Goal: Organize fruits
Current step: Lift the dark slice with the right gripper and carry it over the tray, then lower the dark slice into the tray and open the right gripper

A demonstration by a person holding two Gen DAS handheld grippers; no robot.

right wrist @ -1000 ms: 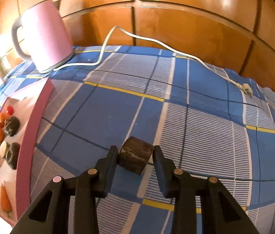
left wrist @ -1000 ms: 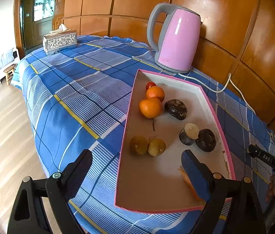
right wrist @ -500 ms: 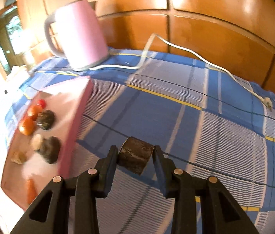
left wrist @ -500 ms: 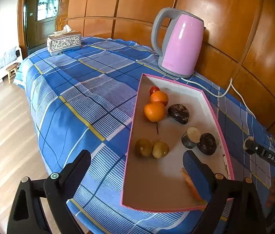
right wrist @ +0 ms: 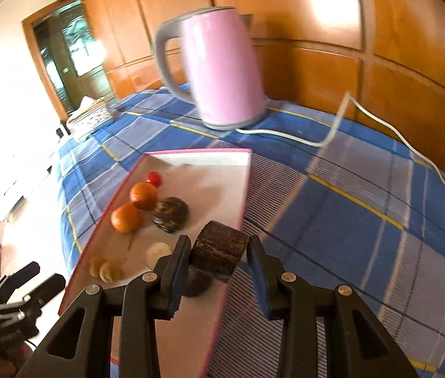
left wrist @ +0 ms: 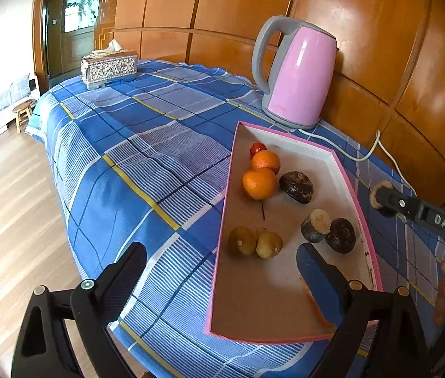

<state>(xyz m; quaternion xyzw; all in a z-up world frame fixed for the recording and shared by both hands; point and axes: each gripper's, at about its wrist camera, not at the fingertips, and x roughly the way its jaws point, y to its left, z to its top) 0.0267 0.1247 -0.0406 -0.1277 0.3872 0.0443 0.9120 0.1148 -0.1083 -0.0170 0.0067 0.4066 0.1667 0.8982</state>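
A pink-rimmed tray [left wrist: 223, 211] on the blue checked cloth holds two oranges [left wrist: 259, 183], a red tomato [left wrist: 257, 148], two yellow-green fruits [left wrist: 242, 241], dark brown pieces [left wrist: 296, 182] and a carrot [left wrist: 312, 302]. My left gripper [left wrist: 219, 267] stands open and empty over the tray's near left rim. My right gripper [right wrist: 217, 252] is shut on a dark brown chunk [right wrist: 219, 245], held in the air above the tray's right rim [right wrist: 244, 195]. In the left wrist view the right gripper [left wrist: 411, 211] reaches in from the right.
A pink kettle [left wrist: 298, 75] stands behind the tray, its white cord [right wrist: 380, 132] trailing across the cloth to the right. A patterned tissue box [left wrist: 109, 69] sits at the far left corner. Wood panelling backs the table; the floor lies off the left edge.
My right gripper has carried the dark chunk up and left, from over the bare cloth to over the tray's right rim. The left gripper has barely moved.
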